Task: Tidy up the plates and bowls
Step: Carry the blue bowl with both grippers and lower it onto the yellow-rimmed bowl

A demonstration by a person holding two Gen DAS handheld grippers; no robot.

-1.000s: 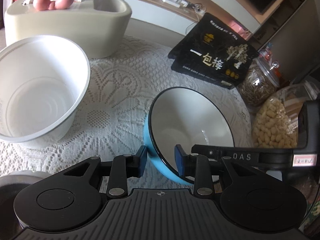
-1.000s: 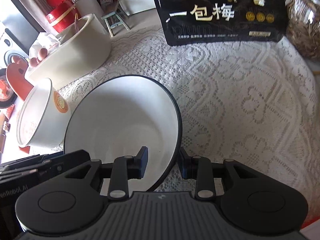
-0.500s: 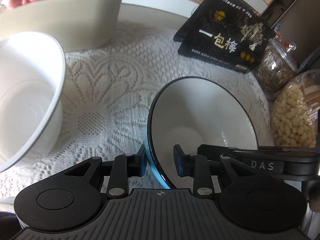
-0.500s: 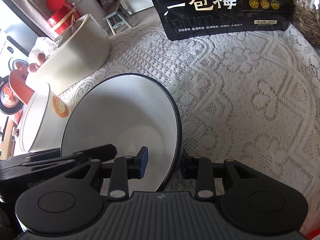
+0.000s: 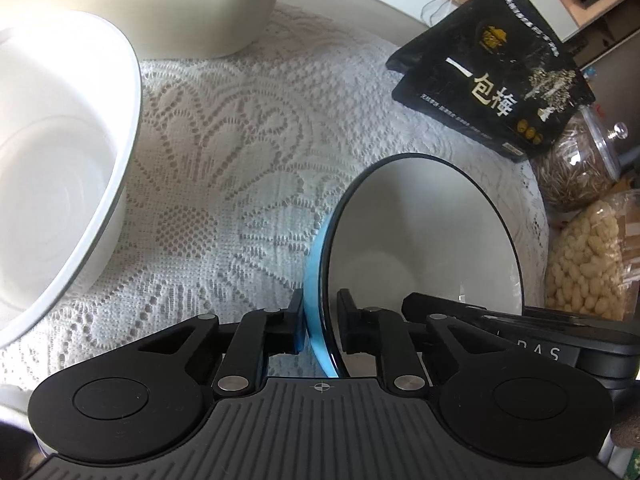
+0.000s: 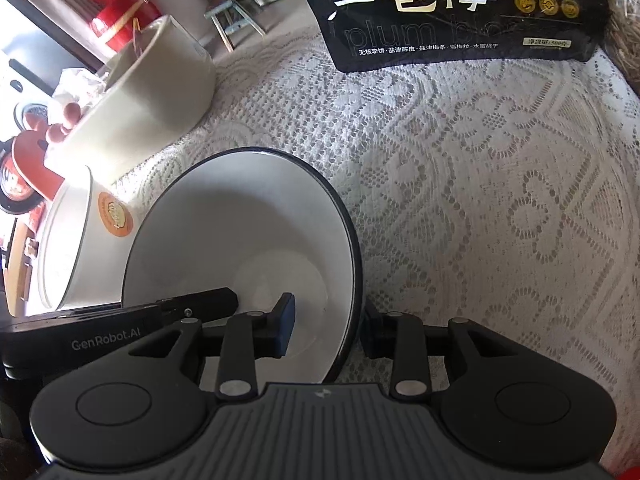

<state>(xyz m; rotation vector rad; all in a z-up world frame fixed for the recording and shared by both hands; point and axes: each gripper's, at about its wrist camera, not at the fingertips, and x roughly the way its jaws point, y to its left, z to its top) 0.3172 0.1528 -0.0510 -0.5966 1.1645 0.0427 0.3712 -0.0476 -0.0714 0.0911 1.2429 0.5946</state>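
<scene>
Our left gripper (image 5: 320, 330) has just been closing and now pinches the blue bowl (image 5: 420, 248) at its near rim, lower centre; our right gripper (image 6: 326, 330) clamps the opposite rim. Only the right view shows the white bowl's (image 6: 72, 248) orange sticker. A black snack bag (image 6: 460, 12) sits top, cut off

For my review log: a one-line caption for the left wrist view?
Left claw closed on the near rim of the blue bowl, right claw's finger inside it, on the lace tablecloth.
</scene>
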